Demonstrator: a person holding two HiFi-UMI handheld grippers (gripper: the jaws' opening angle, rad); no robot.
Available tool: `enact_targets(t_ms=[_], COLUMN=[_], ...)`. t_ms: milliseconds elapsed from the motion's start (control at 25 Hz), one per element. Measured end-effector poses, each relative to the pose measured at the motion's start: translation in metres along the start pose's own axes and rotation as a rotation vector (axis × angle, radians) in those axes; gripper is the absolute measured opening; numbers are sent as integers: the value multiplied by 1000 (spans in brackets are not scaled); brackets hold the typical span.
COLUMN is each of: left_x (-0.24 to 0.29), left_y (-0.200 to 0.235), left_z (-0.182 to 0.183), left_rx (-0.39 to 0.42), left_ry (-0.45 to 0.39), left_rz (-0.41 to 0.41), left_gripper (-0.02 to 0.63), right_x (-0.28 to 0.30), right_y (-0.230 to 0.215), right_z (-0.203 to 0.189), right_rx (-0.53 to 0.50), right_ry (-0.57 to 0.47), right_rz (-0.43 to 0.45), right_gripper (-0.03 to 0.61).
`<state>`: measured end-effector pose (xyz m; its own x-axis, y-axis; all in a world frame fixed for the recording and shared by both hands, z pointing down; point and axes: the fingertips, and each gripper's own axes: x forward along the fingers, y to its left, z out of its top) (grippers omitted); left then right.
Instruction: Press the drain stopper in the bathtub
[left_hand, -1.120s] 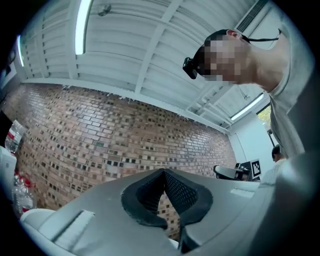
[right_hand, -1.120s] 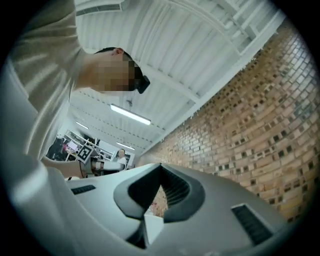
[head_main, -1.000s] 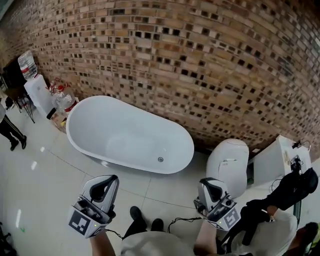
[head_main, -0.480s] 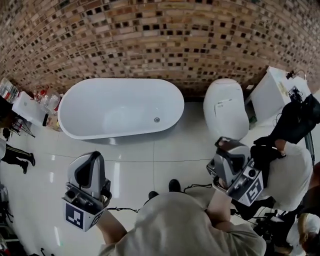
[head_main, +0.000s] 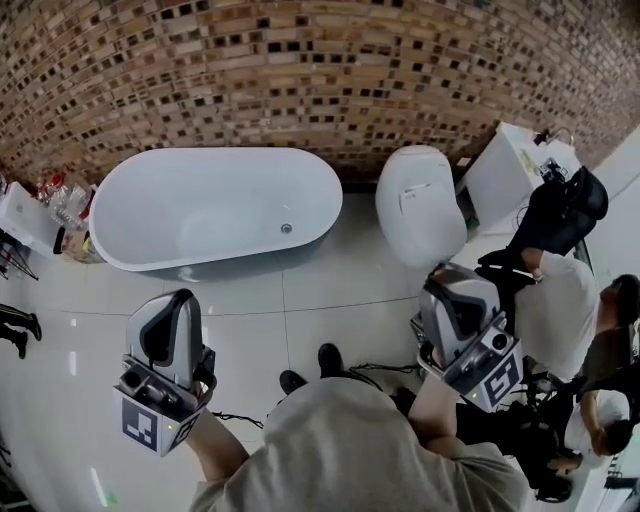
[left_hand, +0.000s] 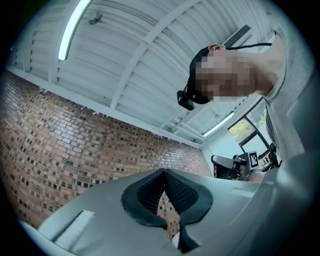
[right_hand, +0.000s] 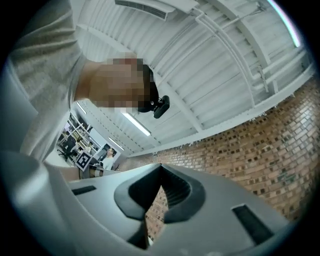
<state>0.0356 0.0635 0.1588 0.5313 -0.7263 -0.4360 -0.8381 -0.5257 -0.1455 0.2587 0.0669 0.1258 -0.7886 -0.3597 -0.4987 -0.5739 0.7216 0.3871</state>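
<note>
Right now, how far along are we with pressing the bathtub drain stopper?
Nothing looks done: the drain stopper sits with nothing touching it in the bathtub. In hand: nothing. The left tongs and right tongs are shut, empty and held over the floor, well short of the tub. Left to do: walk up, reach in, press the stopper.

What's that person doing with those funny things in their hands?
A person stands on the floor holding the left tongs and the right tongs, both shut, empty and pointing up. The white bathtub sits ahead by the brick wall. Its drain stopper is far from both tongs, so pressing hasn't started.
</note>
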Motion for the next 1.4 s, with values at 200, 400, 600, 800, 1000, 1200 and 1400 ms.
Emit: enact_targets(t_ms=[200,400,600,800,1000,1200,1400], left_x=[-26,-50,-60,-56,-39,-12,7], left_y=[9,20,23,20,19,3,-8], left_z=[0,3,14,17,16,10,3], left_rx=[-27,-52,-37,-16,5,20,30], left_ry=[-4,-34,-50,-42,-25,0,22], left_rz=[20,43,74,67,52,15,-9], left_gripper=[-6,-6,-6,-6,-6,-6,-6], right_x=[10,23,27,26,21,2,-13], right_y=[33,63,70,64,46,22,4], right_z=[1,-1,0,-8,-11,-13,-16], right_rx=[-85,-118,-126,-113,-95,-61,-37], right_ry=[134,178,189,189,159,130,116], right_rz=[-2,31,53,44,18,-23,-50], right_gripper=[14,14,14,14,14,14,14])
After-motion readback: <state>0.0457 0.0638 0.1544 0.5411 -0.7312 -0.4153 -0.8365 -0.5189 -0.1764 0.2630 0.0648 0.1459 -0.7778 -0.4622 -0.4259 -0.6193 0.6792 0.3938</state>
